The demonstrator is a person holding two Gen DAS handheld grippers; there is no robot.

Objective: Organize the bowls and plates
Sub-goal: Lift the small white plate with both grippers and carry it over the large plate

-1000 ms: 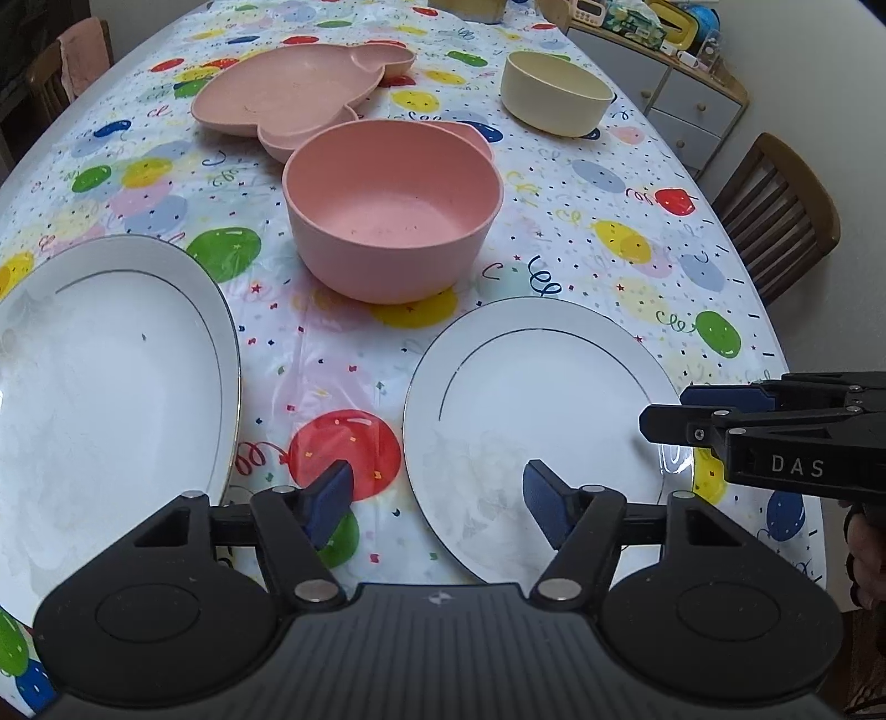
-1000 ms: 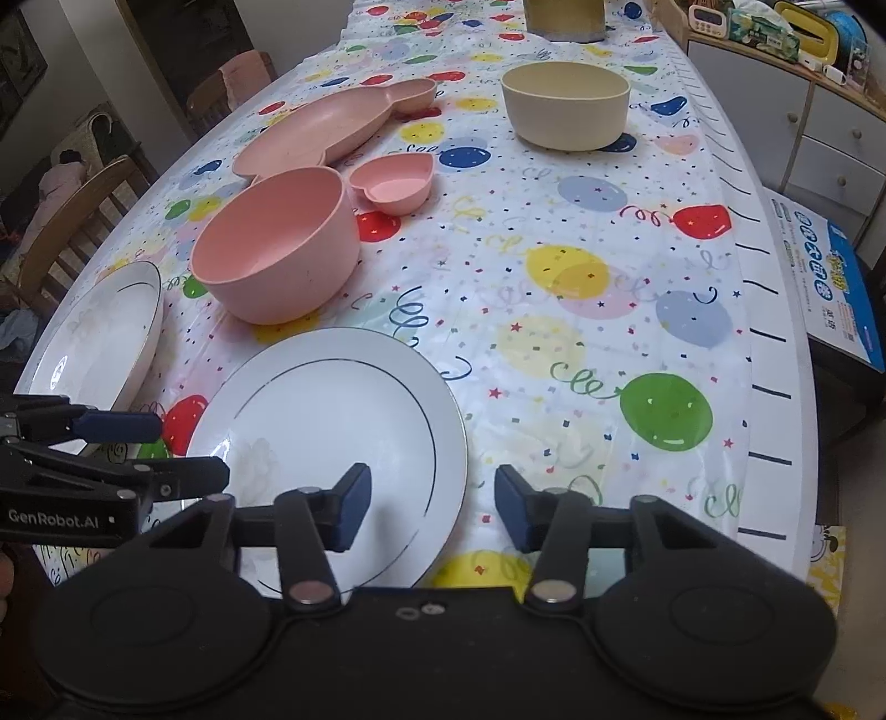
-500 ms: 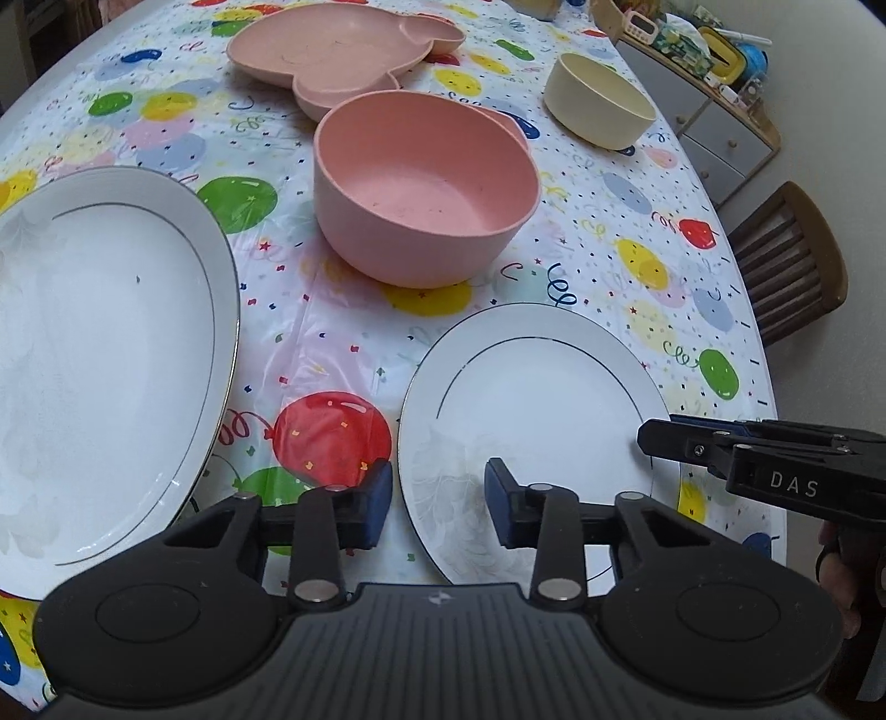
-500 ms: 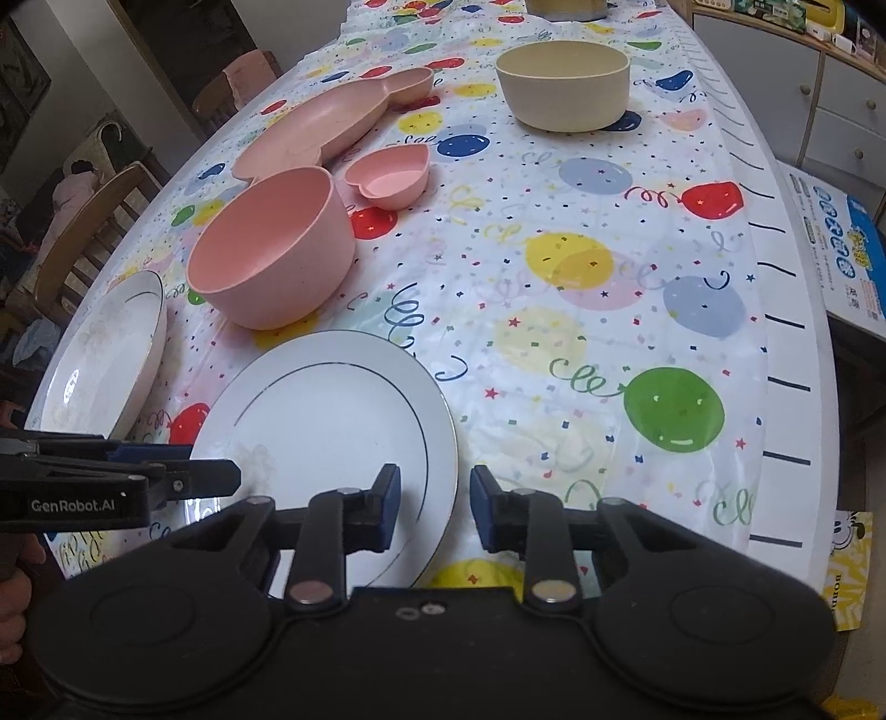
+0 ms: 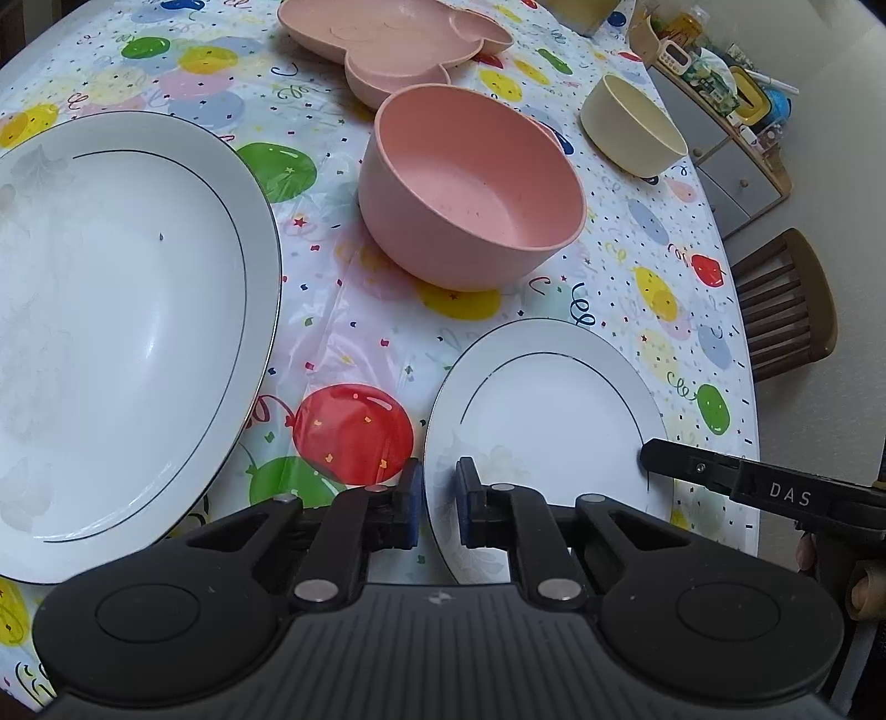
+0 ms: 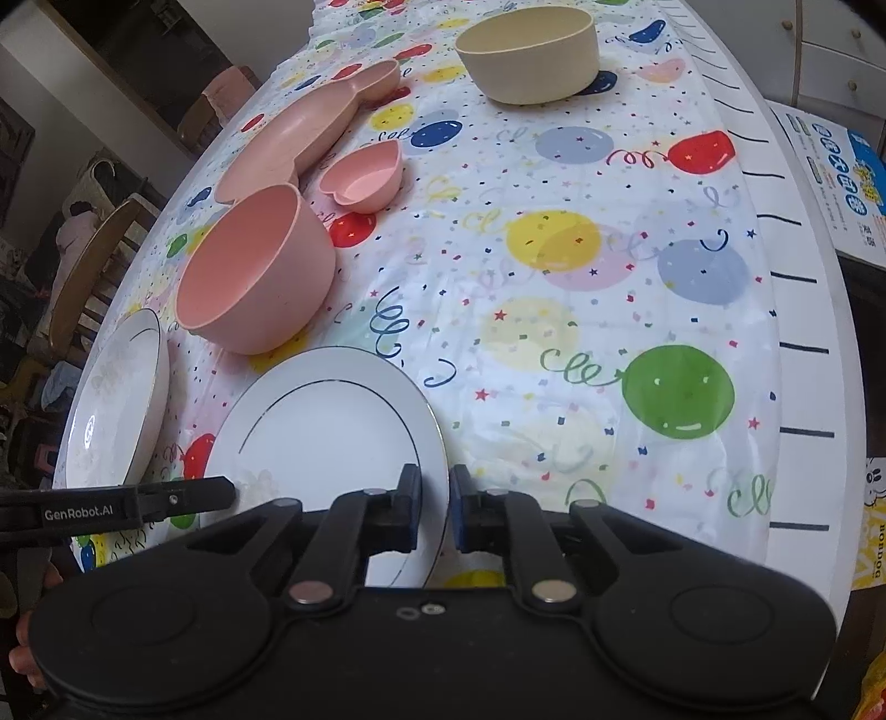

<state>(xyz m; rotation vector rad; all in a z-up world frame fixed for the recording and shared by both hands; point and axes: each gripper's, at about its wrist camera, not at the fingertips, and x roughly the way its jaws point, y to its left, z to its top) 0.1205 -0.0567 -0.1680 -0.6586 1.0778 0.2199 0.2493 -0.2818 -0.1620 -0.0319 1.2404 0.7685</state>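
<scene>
A bench (image 5: 609,232) covered by a balloon-print cloth is seen in both wrist views. At the left lies a large white plate (image 5: 122,332), well apart from the tongs. Beyond it, at the far end, a pink divided tray (image 5: 387,39) is set, with a small pink heart-shaped dish (image 6: 365,177) just beside it. A pink bowl (image 5: 470,188) stands near the middle, between the tray and a small white plate (image 5: 554,421) at the near edge. A cream bowl (image 5: 631,133) stands farther right, well apart from the rest. A wooden chair (image 5: 786,304) is seen past the right edge, and a cabinet (image 5: 720,149) behind it.

The left tongs (image 5: 437,498) are closed to a narrow gap across the small white plate's left rim, which is grasped between the blue pads. The right tongs (image 6: 434,507) are likewise clenched on the same plate's right rim. Nothing stands between the two plates but cloth.

Two white plates, two bowls, one tray and one small dish are counted.
</scene>
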